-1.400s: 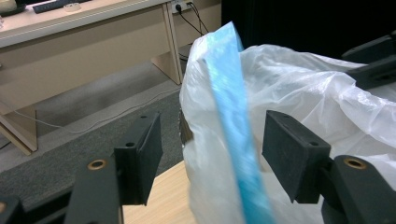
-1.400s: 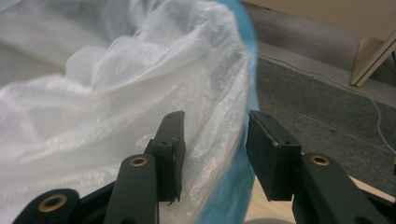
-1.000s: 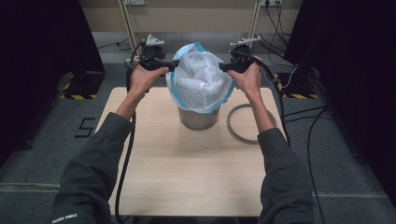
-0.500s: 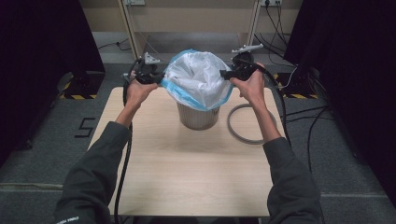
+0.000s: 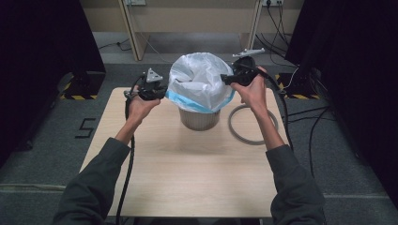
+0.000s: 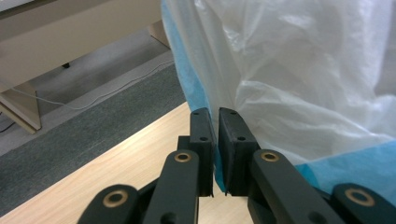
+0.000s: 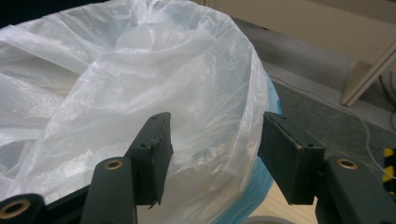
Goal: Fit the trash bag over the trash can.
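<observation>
Wooden table [image 5: 187,173]: one bin [image 5: 199,119], one bag [image 5: 199,82]; left tongs [image 6: 215,128] closed, empty; right tongs [image 7: 212,154] half-open astride bag rim.

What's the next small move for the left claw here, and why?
Probably reopen the left claw and re-grip the blue-edged hem of the white plastic bag liner. Its jaws have just been closing and now stand shut beside the film, with nothing visibly pinched. The right claw stands open astride the bag's rim, and the hem is only partly down over the grey round bin.
</observation>
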Demonstrator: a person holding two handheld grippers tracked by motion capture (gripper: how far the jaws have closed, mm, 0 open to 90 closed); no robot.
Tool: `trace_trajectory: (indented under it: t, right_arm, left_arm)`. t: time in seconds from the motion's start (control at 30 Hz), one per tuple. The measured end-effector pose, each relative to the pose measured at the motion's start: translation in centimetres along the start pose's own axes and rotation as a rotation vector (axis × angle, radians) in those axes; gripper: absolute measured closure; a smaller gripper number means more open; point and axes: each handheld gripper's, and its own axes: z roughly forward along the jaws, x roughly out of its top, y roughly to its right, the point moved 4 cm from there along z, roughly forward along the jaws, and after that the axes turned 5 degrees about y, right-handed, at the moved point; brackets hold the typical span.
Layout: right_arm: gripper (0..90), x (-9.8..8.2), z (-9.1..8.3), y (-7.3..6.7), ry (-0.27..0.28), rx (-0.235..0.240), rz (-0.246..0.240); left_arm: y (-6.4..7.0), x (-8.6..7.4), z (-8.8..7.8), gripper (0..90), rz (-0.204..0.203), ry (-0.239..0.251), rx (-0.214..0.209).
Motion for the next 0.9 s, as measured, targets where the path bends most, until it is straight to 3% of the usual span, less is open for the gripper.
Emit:
trace_trajectory:
  t: [0.07, 0.17, 0.23, 0.3, 0.4, 0.47, 0.57, 0.63, 0.73, 0.9]
  right_arm:
    - [43.5, 0.0, 0.2, 0.0, -0.013, -0.001, -0.003]
    - [44.0, 0.1, 0.9, 0.6, -0.023, -0.015, 0.002]
    - [45.9, 0.3, 1.5, 1.1, -0.036, -0.019, 0.004]
    - [47.9, 0.5, 2.2, 1.7, -0.041, -0.024, -0.003]
    - [47.0, 0.8, 3.1, 2.3, -0.04, -0.019, -0.006]
    - [44.4, 0.9, 3.0, 2.6, -0.044, -0.044, -0.006]
    - [43.3, 1.2, 2.2, 2.7, -0.006, -0.035, 0.019]
    - [43.4, 1.4, 1.3, 2.8, 0.027, -0.026, 0.036]
    - [43.4, 1.3, 0.4, 3.2, 0.034, -0.039, 0.04]
    - [43.4, 1.2, -0.7, 2.6, 0.061, -0.011, 0.043]
  left_arm:
    - [0.3, -0.2, -0.2, 83.8, 0.018, 0.002, 0.002]
    - [0.8, -0.9, -0.2, 83.7, 0.004, -0.003, -0.008]
    - [0.4, -1.3, -0.2, 83.5, 0.027, -0.01, 0.009]
    - [0.3, -1.7, 0.0, 83.5, -0.008, -0.006, 0.005]
    - [0.2, -2.1, -0.1, 83.3, 0.009, -0.008, 0.011]
    - [0.6, -2.3, -0.3, 82.7, 0.015, -0.004, 0.008]
    - [0.8, -2.4, -0.6, 79.9, 0.018, 0.007, 0.003]
    - [0.7, -2.3, -0.7, 72.1, -0.005, 0.021, 0.008]
    - [0.5, -2.0, -1.3, 62.4, -0.065, 0.044, -0.008]
    - [0.0, -0.5, -3.3, 57.9, -0.102, 0.098, -0.022]
